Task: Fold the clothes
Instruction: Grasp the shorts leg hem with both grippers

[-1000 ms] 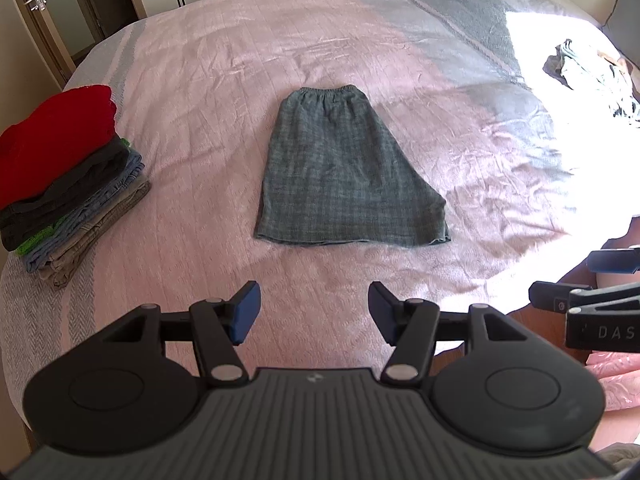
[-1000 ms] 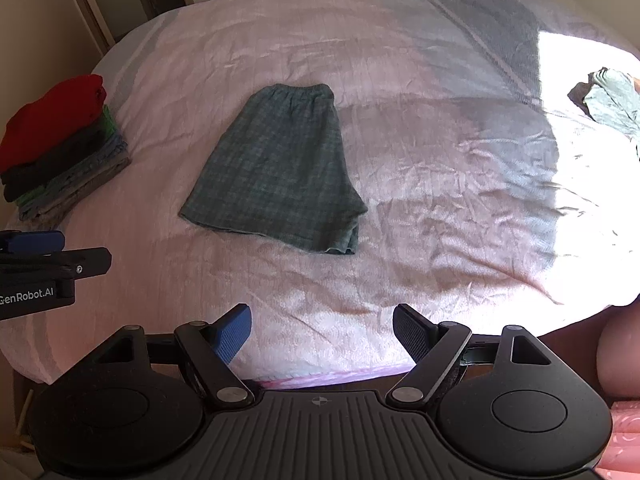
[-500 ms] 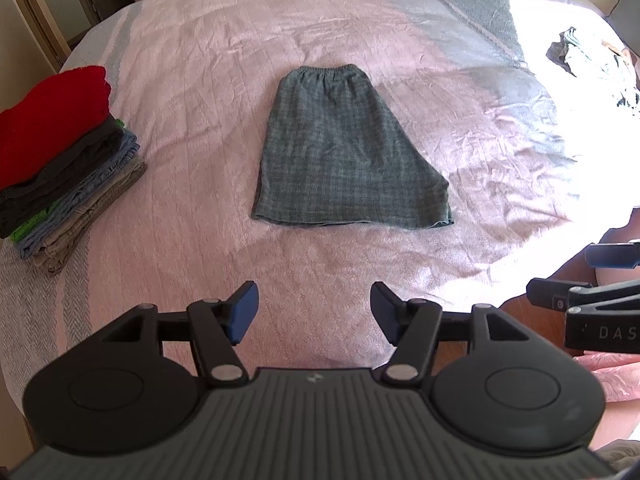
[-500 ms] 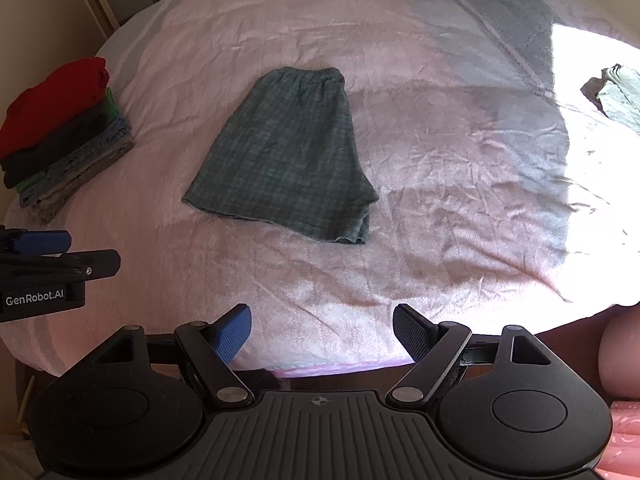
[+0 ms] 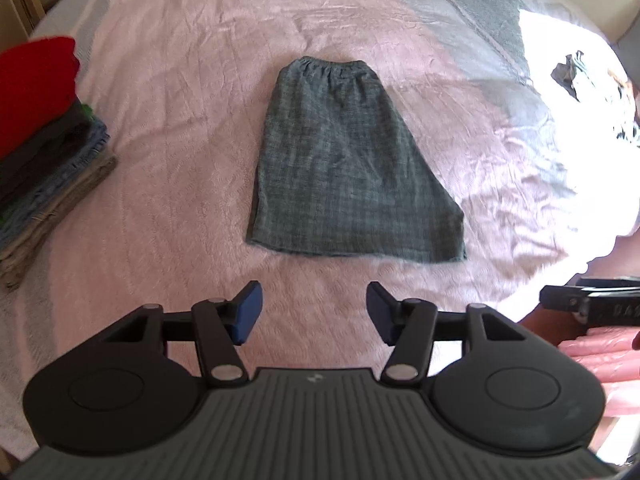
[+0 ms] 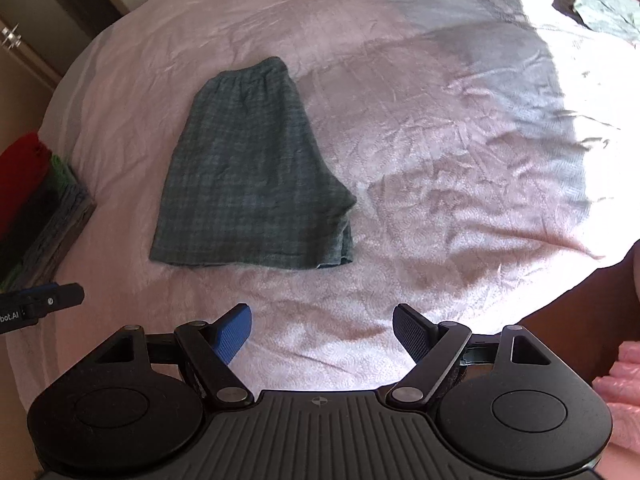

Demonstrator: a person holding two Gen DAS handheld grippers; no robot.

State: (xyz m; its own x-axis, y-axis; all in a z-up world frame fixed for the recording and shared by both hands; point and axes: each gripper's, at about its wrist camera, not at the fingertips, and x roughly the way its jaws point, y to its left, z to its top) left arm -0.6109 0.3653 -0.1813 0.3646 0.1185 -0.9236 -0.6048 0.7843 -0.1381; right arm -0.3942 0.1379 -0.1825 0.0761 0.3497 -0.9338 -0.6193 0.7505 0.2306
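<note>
**Both tongs closing in on the half-folded shorts**

My left tongs [image 5: 314,310] hang over bare bedding with nothing between the blue pads; the jaws have just been closing a little, yet they stand moderately wide. My right tongs [image 6: 322,334] gape wider and are just as empty. Since a second ago both have come forward and lower, so the green-grey checked cotton shorts [image 5: 344,168], folded lengthwise with the elastic waistband at the far end, now fill more of each view. They lie flat just ahead of my left tongs, and ahead and to the left of my right ones, hem edge nearest me. I judge the next fold, hem up towards the waistband, is about to begin, and neither pair has reached the cloth yet.

Further out, the crumpled pink quilted bedspread [image 5: 168,128] runs all round. Off to the left of both tongs sits the stack of folded clothes with a red piece on top [image 5: 36,92], cut by the frame edge. Far right, a loose heap of unfolded garments [image 6: 600,0] lies in glaring sunlight, too washed out to sort. The scene is slightly blurred. Only the tip of each opposite tong shows at the picture's side.
</note>
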